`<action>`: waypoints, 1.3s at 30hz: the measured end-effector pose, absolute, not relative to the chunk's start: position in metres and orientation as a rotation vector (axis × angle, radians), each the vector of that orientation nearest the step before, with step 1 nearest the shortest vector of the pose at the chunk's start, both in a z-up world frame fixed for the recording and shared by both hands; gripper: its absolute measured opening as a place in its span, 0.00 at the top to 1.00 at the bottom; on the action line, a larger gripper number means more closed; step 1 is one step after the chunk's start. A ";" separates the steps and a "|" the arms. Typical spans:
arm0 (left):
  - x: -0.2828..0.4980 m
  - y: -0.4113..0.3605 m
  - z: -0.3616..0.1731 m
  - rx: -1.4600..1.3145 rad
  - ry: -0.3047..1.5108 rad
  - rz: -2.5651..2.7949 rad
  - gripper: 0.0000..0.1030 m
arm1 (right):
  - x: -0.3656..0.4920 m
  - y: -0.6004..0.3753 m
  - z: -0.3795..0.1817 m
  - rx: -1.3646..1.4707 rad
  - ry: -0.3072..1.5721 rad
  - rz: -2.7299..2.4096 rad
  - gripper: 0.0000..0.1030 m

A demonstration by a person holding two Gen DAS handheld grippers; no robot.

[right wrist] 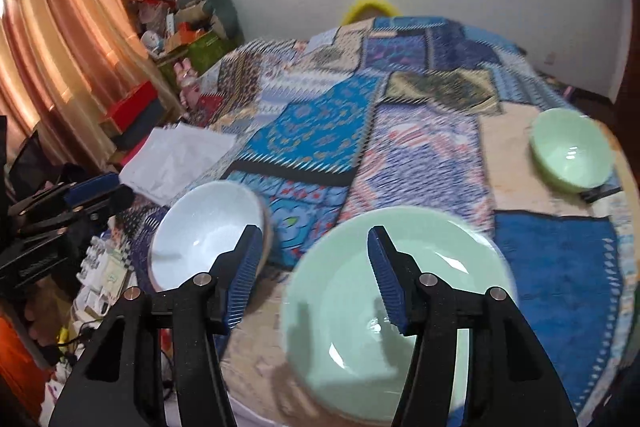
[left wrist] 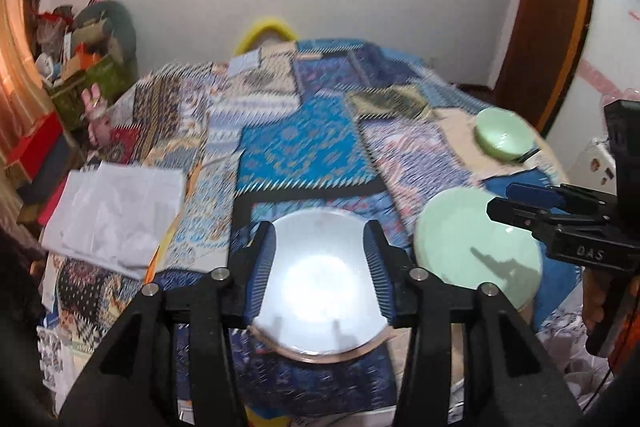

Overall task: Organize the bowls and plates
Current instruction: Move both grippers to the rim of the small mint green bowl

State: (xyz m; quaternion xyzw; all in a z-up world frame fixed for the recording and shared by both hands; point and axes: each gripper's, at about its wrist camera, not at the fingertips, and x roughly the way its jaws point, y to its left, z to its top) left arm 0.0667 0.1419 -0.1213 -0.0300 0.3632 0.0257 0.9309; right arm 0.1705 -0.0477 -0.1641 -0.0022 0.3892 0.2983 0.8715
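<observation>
A pale blue-white bowl (left wrist: 318, 283) with a brown rim sits on the patchwork cloth right below my left gripper (left wrist: 319, 259), which is open with a finger on either side of it. The bowl also shows in the right wrist view (right wrist: 200, 231). A light green plate (right wrist: 384, 311) lies under my right gripper (right wrist: 314, 275), which is open above its left part. The plate shows in the left wrist view (left wrist: 468, 247), with my right gripper (left wrist: 520, 203) over its right edge. A small green bowl (right wrist: 570, 151) stands at the far right and also shows in the left wrist view (left wrist: 502, 139).
A patchwork cloth (left wrist: 304, 143) covers the round table. A white folded cloth (left wrist: 116, 211) lies at the table's left edge. Boxes and clutter (left wrist: 80, 67) stand by the curtain on the left. A yellow chair back (left wrist: 266, 29) is behind the table.
</observation>
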 end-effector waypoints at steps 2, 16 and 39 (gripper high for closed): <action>0.067 0.131 -0.112 -0.057 0.718 0.031 0.47 | 0.170 -0.063 -0.156 -0.004 0.793 0.596 0.50; 0.114 0.054 -0.080 -0.054 0.669 -0.062 0.45 | 0.181 -0.169 -0.113 -0.003 0.662 0.412 0.37; 0.271 -0.039 -0.129 -0.034 0.728 -0.126 0.26 | 0.317 -0.271 -0.166 0.081 0.740 0.195 0.38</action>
